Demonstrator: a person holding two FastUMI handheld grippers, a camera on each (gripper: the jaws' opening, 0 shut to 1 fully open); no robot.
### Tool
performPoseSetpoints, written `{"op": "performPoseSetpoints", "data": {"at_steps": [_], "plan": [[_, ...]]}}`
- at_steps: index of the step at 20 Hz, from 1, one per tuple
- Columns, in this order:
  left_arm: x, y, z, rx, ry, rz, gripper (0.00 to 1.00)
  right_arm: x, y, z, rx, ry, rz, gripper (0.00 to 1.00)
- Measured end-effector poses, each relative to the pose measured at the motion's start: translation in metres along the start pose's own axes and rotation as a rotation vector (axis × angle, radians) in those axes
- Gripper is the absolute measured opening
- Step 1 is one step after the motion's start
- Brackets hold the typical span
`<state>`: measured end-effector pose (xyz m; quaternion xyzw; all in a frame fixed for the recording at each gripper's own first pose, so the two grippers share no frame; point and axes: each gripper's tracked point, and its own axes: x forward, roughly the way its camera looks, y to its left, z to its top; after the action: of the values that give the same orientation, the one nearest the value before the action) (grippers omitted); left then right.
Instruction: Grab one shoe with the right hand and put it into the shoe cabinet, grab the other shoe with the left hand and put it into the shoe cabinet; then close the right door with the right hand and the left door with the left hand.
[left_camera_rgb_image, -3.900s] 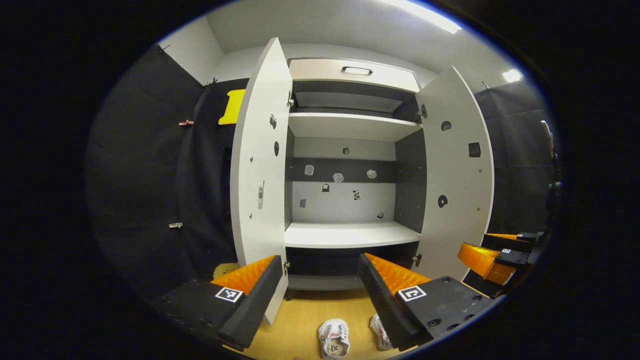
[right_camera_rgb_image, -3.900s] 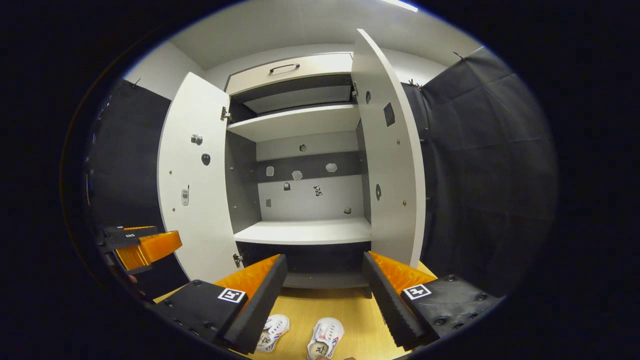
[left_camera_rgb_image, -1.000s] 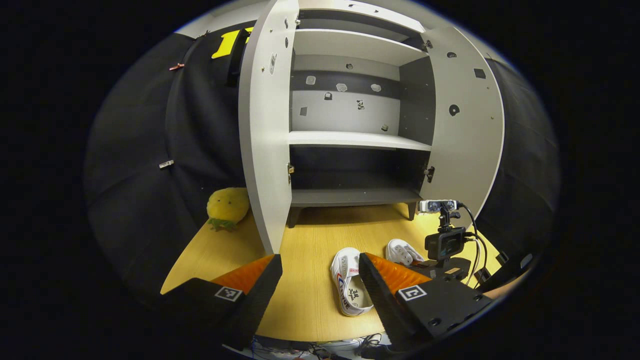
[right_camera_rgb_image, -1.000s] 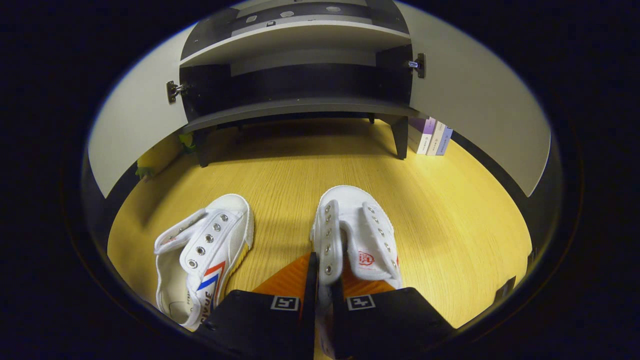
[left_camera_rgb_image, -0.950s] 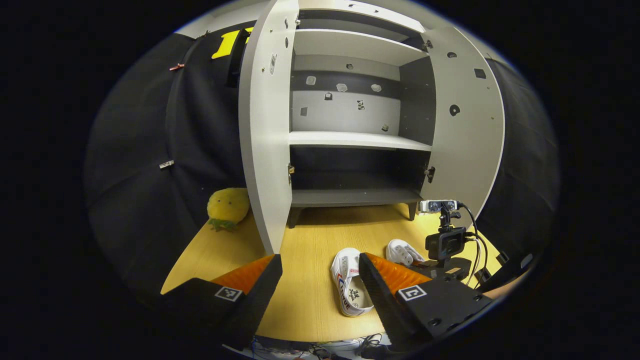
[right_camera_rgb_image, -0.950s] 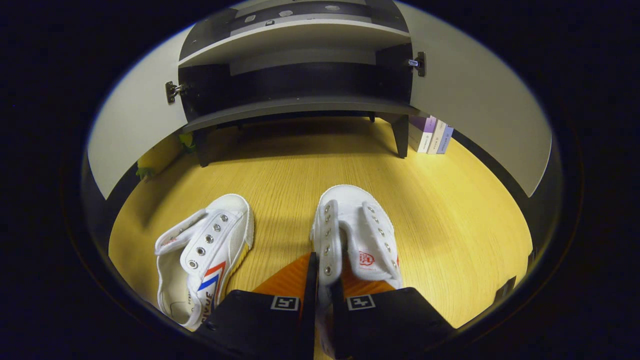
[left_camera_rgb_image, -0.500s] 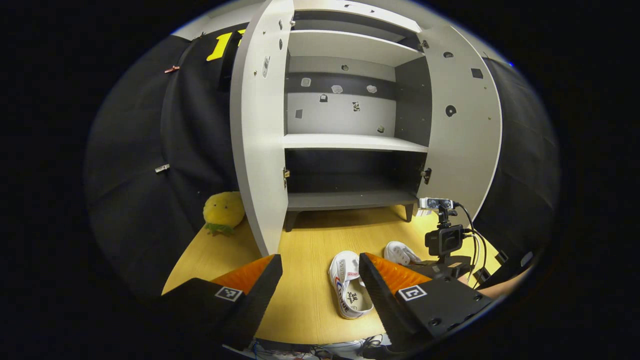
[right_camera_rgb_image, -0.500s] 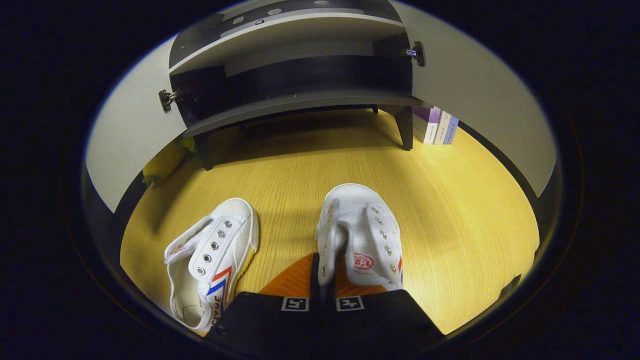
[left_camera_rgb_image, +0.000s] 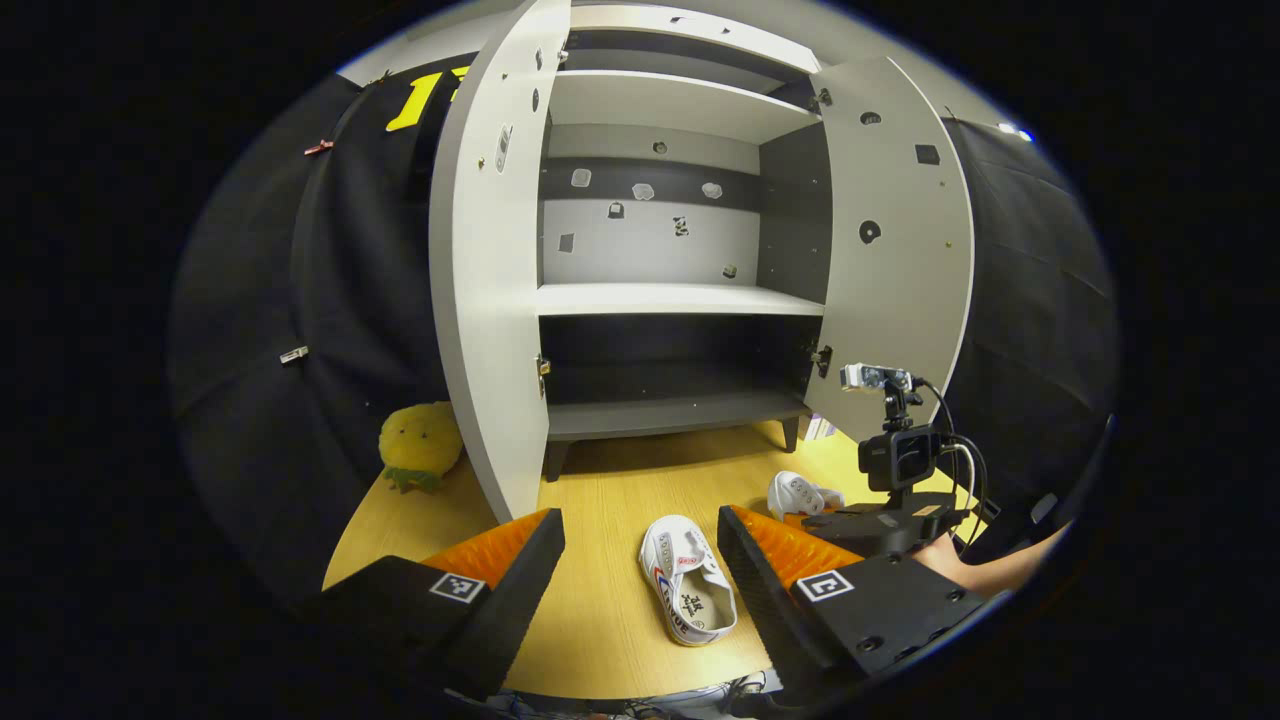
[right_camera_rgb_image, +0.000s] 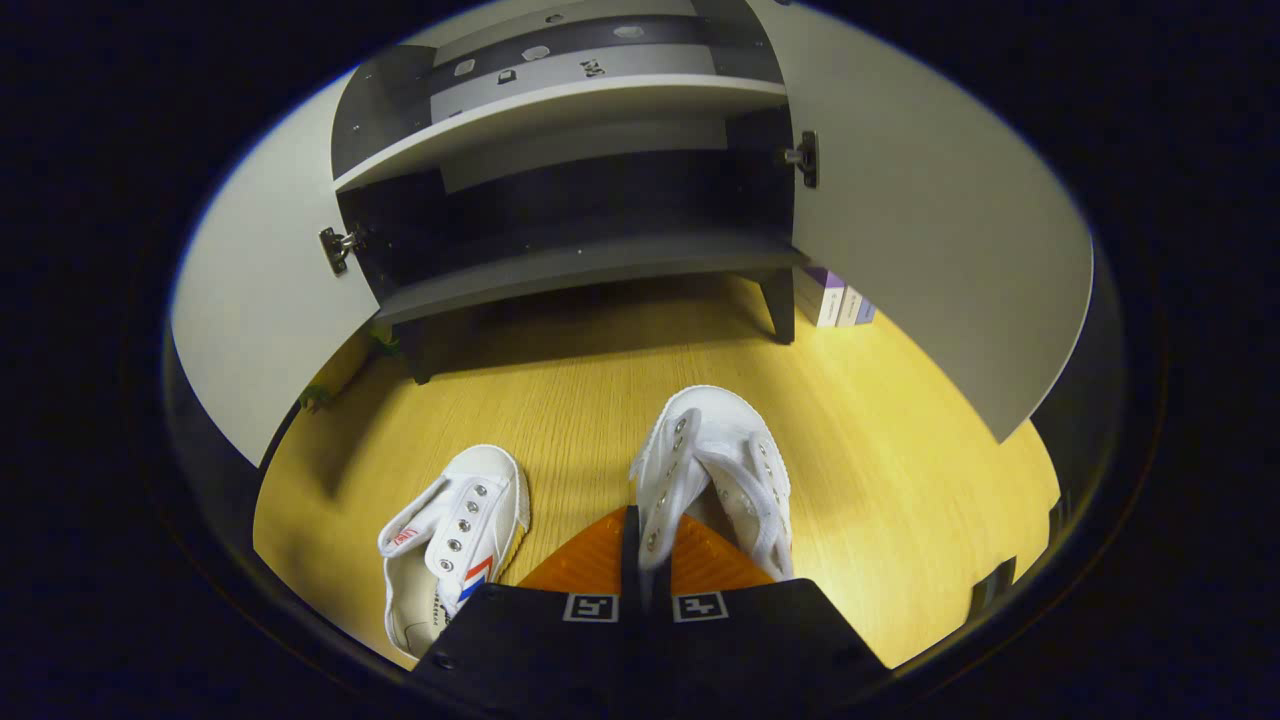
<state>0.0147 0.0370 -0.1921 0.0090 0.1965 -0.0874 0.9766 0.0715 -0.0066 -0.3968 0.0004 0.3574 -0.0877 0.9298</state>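
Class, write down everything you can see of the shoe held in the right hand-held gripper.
The held shoe is a small white canvas-looking sneaker with metal eyelets and a rubbery toe cap, no laces threaded. The right hand-held gripper pinches one eyelet flap between its closed fingers. Its toe points toward the shoe cabinet, whose doors stand open. It appears slightly raised above the wooden floor, right of the other shoe.

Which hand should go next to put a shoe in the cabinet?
Right. The right hand-held gripper is already shut on one white shoe, facing the open shoe cabinet. The left hand-held gripper is open, holding nothing, above the other shoe.
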Motion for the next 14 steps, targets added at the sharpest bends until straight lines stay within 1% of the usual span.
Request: {"op": "performPoseSetpoints", "data": {"at_steps": [3,7,11,14], "plan": [[0.004,0.000,0.007,0.008,-0.035,-0.048,0.96,-0.029,0.005,0.040,-0.014,-0.067,-0.005,0.05],[0.007,0.000,0.018,0.008,-0.080,-0.115,0.96,-0.071,0.016,0.104,-0.056,-0.178,-0.011,0.05],[0.010,0.005,0.036,0.006,-0.135,-0.160,0.96,-0.105,0.036,0.172,-0.115,-0.289,-0.007,0.05],[0.012,0.006,0.048,-0.002,-0.144,-0.192,0.96,-0.122,0.053,0.221,-0.150,-0.376,0.005,0.05]]}}
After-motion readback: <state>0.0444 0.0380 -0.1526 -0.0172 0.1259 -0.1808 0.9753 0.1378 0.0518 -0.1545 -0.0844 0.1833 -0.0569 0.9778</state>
